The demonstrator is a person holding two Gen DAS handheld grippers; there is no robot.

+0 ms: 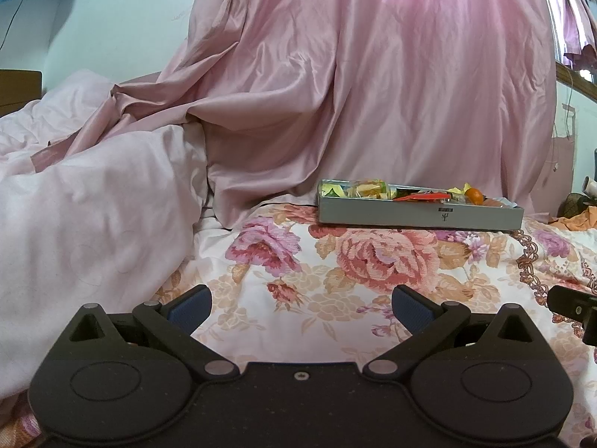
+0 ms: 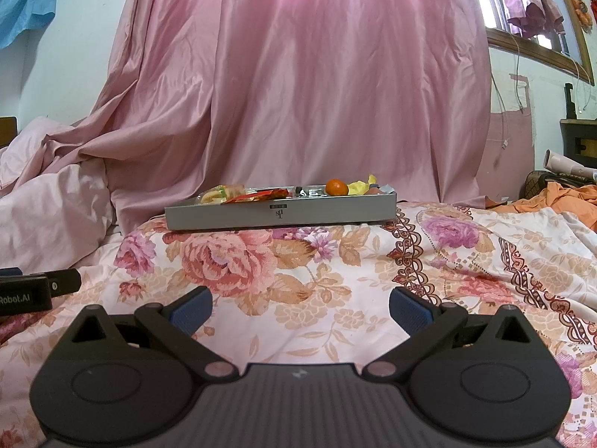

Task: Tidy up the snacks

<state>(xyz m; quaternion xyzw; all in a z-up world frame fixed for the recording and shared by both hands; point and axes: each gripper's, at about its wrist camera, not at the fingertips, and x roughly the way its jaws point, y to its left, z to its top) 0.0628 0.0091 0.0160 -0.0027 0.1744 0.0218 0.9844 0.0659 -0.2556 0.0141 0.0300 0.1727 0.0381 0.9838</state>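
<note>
A shallow grey box [image 1: 418, 214] lies on the floral bedspread, ahead and to the right in the left wrist view, ahead in the right wrist view [image 2: 280, 216]. It holds several snacks: a small orange fruit [image 2: 336, 187], a red packet [image 2: 261, 195], a clear wrapped snack [image 2: 224, 192] and yellow wrappers [image 2: 362, 186]. My left gripper [image 1: 301, 308] is open and empty, low over the bedspread, well short of the box. My right gripper [image 2: 300, 308] is open and empty, also short of the box.
A pink satin curtain [image 2: 298, 93] hangs behind the box. A pale pink duvet [image 1: 86, 216] is heaped at the left. Orange cloth [image 2: 559, 194] and clutter lie at the right. The left gripper's side shows at the right wrist view's left edge [image 2: 33, 291].
</note>
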